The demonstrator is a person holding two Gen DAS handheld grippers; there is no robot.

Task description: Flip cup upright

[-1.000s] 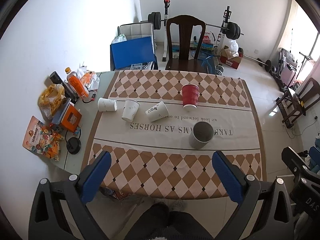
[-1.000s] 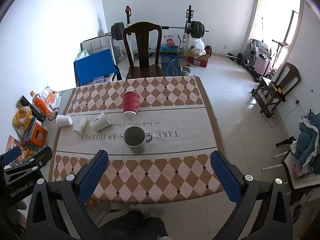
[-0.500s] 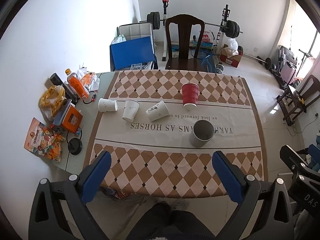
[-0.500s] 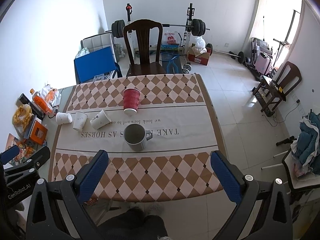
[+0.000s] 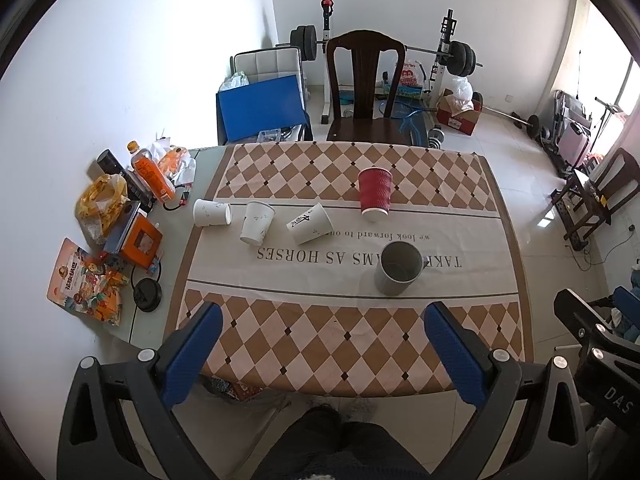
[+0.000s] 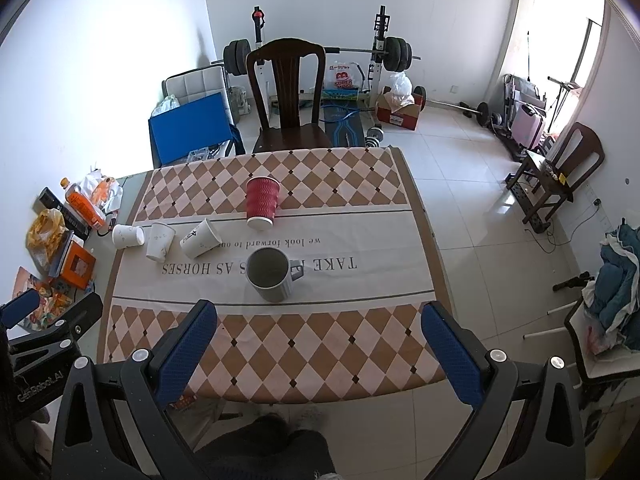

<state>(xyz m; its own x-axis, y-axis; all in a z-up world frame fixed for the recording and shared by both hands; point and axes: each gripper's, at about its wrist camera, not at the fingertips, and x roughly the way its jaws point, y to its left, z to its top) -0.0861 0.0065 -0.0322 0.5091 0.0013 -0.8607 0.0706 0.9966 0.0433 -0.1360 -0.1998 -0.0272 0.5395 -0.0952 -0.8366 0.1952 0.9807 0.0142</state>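
Observation:
A red ribbed paper cup [image 5: 375, 195] [image 6: 261, 201] stands upside down, rim on the tablecloth, toward the far side of the table. A grey mug [image 5: 398, 267] [image 6: 271, 274] stands upright in front of it. Three white paper cups lie on their sides at the left: one [image 5: 212, 213], a second [image 5: 257, 222], and a printed one [image 5: 310, 223] [image 6: 200, 238]. My left gripper [image 5: 322, 328] and right gripper [image 6: 320, 322] are both open and empty, held high above the table's near edge.
The checked tablecloth [image 5: 344, 332] covers the table. Snack bags, an orange bottle [image 5: 150, 172] and boxes crowd the table's left end. A dark wooden chair [image 5: 362, 92] stands at the far side. Gym gear and a blue board [image 5: 260, 114] lie beyond.
Both views have pulled back and risen slightly, so the table looks a little smaller. The cups and mug have not moved. Both grippers stay open.

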